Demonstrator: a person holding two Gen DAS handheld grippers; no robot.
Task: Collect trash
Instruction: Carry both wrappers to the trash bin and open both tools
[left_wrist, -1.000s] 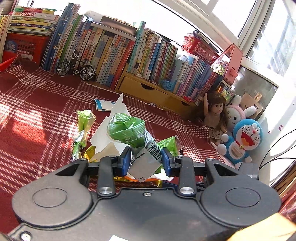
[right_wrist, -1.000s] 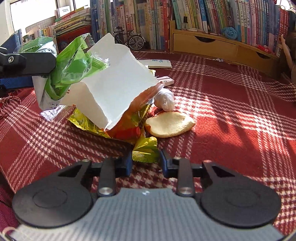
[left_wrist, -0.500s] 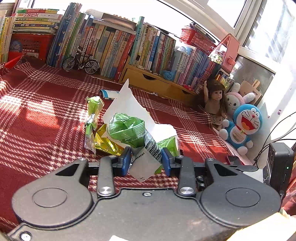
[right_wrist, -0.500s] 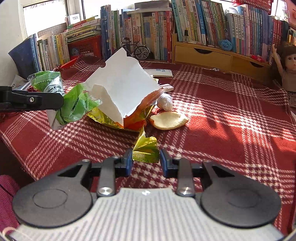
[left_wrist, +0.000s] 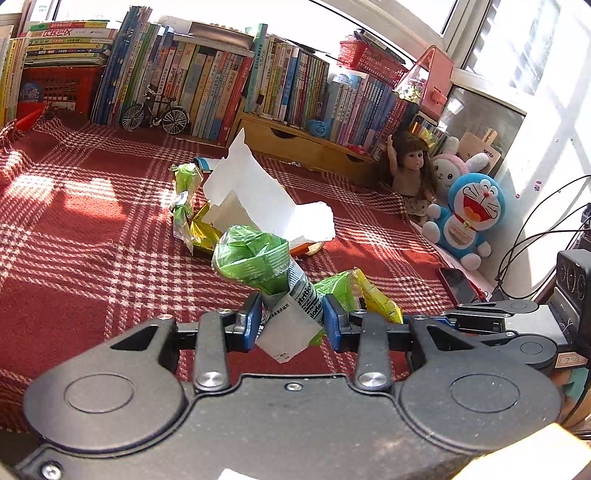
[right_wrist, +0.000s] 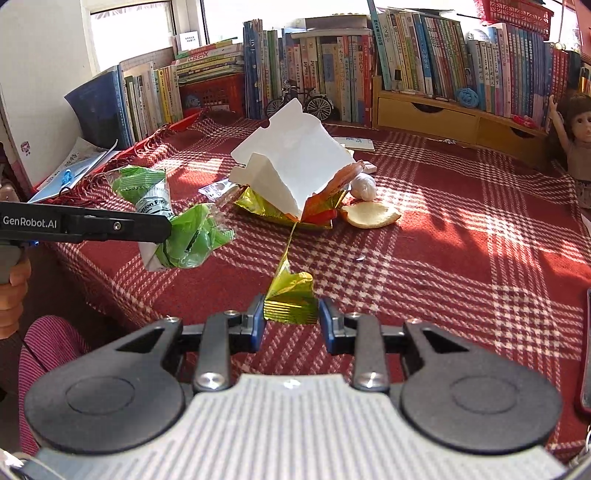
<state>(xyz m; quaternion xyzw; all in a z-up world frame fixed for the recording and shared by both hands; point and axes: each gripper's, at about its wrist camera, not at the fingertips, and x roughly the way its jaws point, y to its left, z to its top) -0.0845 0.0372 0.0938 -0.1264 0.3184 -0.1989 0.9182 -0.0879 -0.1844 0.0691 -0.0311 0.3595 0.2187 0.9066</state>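
A red plaid cloth (right_wrist: 461, 240) covered the table, with rows of books (left_wrist: 207, 81) along the back, a doll (left_wrist: 410, 173) and a blue plush toy (left_wrist: 469, 218) at the right. The trash pile sat mid-cloth: torn white card (right_wrist: 295, 166) on top of gold foil (right_wrist: 266, 206), a peel (right_wrist: 369, 216) and a white wad (right_wrist: 364, 186) just beside it, a green wrapper (left_wrist: 184, 195) at the pile's left edge.

The left gripper (left_wrist: 291, 319) was clamped on a crumpled green bag (left_wrist: 255, 258), held off the cloth, near the pile. The right gripper (right_wrist: 291, 321) pinched a gold wrapper (right_wrist: 291, 295), a thin strip of it running up toward the pile.
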